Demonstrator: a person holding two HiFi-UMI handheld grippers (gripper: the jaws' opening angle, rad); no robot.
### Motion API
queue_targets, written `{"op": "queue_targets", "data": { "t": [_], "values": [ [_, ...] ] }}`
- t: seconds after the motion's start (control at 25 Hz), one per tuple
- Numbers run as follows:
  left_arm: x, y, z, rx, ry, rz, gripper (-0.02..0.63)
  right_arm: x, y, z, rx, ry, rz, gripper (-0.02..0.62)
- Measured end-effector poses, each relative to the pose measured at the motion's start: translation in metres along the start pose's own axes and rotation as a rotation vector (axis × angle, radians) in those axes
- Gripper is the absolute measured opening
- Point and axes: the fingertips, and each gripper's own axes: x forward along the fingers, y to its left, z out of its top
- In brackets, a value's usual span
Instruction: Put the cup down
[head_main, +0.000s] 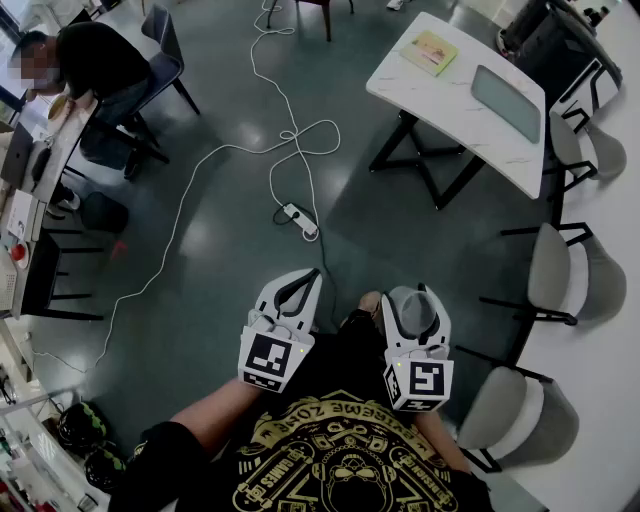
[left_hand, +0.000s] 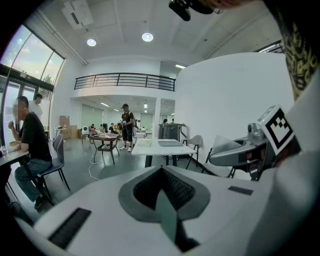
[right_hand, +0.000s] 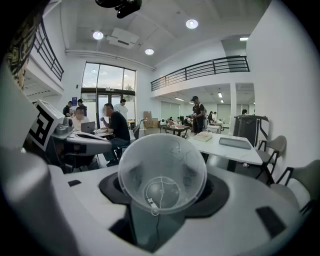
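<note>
A clear plastic cup (right_hand: 162, 172) lies on its side between the jaws of my right gripper (head_main: 415, 294), its open mouth turned back toward the gripper's camera. The jaws stand wide and close on the cup's sides. In the head view the cup (head_main: 412, 310) shows as a pale round shape between the jaws, held in the air just in front of my body. My left gripper (head_main: 309, 273) hangs beside it at the same height. Its jaws meet at the tip and hold nothing. In the left gripper view the left gripper (left_hand: 161, 169) points out into the room.
A white table (head_main: 455, 110) with a book (head_main: 430, 52) and a grey tray (head_main: 505, 102) stands ahead to the right. Grey chairs (head_main: 560, 270) line the right side. A power strip (head_main: 300, 220) and its white cable lie on the floor ahead. A person (head_main: 95, 60) sits at a desk far left.
</note>
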Motion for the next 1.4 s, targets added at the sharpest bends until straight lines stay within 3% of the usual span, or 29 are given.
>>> {"op": "queue_targets", "data": {
  "t": [0.72, 1.4],
  "values": [
    [0.01, -0.001, 0.002, -0.01, 0.004, -0.003, 0.003, 0.002, -0.012, 0.004, 0.008, -0.005, -0.019, 0.267],
    [0.051, -0.003, 0.035, -0.003, -0.018, -0.021, 0.003, 0.019, -0.051, 0.033, 0.023, -0.035, -0.054, 0.267]
  ]
}}
